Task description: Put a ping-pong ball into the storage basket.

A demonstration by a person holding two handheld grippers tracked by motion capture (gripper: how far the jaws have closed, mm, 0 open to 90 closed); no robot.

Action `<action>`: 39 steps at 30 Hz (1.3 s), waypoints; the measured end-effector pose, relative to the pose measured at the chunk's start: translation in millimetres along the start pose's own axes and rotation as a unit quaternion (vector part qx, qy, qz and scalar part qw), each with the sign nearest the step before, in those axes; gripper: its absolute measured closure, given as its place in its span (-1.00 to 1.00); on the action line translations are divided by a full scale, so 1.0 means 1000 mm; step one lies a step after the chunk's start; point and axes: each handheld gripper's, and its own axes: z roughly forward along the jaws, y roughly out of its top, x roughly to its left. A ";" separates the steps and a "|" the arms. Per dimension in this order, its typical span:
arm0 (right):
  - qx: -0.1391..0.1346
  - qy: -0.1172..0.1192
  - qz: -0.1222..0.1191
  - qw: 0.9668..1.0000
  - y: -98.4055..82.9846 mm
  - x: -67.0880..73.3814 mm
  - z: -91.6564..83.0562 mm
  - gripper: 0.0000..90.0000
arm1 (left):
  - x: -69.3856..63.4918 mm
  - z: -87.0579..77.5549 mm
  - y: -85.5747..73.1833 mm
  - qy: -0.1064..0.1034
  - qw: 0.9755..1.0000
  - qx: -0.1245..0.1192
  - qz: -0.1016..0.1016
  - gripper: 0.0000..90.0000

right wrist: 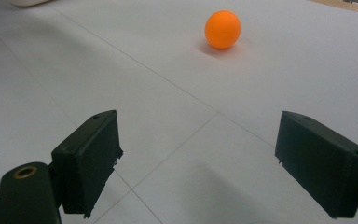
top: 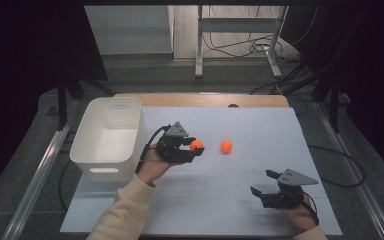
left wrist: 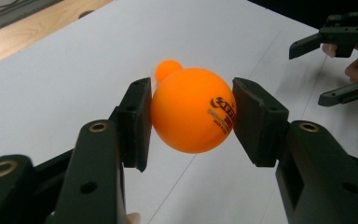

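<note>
My left gripper is shut on an orange ping-pong ball, held a little above the white table sheet near its middle. In the left gripper view both pads press on the printed ball. A second orange ball lies on the sheet just right of the held one; it peeks out behind the held ball and sits ahead in the right gripper view. My right gripper rests open at the front right, nothing between its jaws.
A white plastic bin stands at the table's left edge, just left of my left hand. A wooden strip borders the far edge of the white sheet. Cables and a metal stand lie on the floor beyond.
</note>
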 end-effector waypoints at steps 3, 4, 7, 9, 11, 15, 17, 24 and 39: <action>0.001 -0.002 0.001 1.000 0.000 0.000 0.000 -0.68 | 0.000 -0.003 0.001 0.001 1.000 -0.004 0.001 0.12; 0.001 -0.002 0.001 1.000 0.000 0.000 0.000 -0.68 | 0.000 -0.005 0.001 0.001 1.000 -0.006 0.003 0.12; 0.001 -0.002 0.001 1.000 0.000 0.000 0.000 -0.68 | 0.000 -0.008 0.002 0.001 1.000 -0.010 0.004 0.12; 0.000 -0.003 0.001 1.000 0.000 0.000 0.000 -0.68 | -0.001 -0.011 0.003 0.001 1.000 -0.014 0.005 0.12; -0.001 -0.002 0.002 1.000 0.000 0.000 0.000 -0.68 | -0.001 -0.015 0.004 0.001 1.000 -0.017 0.006 0.12; -0.001 -0.003 0.003 1.000 0.000 0.000 0.000 -0.68 | -0.002 -0.021 0.006 0.005 1.000 -0.027 0.009 0.12; -0.001 -0.003 0.003 1.000 0.000 0.000 0.000 -0.68 | -0.001 -0.023 0.006 0.006 1.000 -0.029 0.007 0.12; 0.000 -0.003 0.002 1.000 0.000 0.000 0.000 -0.68 | 0.002 -0.033 0.006 0.018 0.998 -0.052 0.004 0.12; 0.000 -0.004 0.002 1.000 0.000 -0.001 0.000 -0.68 | 0.005 -0.056 0.009 0.031 0.996 -0.078 0.003 0.12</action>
